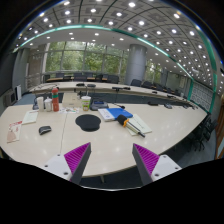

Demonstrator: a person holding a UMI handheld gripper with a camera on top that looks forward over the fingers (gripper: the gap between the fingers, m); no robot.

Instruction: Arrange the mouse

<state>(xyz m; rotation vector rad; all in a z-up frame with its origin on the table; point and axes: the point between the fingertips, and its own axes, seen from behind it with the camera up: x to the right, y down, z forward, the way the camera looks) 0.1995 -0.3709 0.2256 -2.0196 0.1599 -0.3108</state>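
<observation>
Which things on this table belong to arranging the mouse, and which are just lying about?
Job in hand:
- small dark mouse
- round black mouse pad
- gripper, open, nothing between its fingers

Lying about:
- blue flat object
- white paper sheet
- cluster of bottles

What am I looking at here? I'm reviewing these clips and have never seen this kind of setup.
A person carries a handheld gripper; the camera rides on it and looks forward, so its two jaws with purple pads show at the bottom. They stand open and hold nothing. Beyond them is a pale table in a large office. On it lie a round black mouse pad, a small grey mouse off to its left, blue items, papers and a few bottles further back.
</observation>
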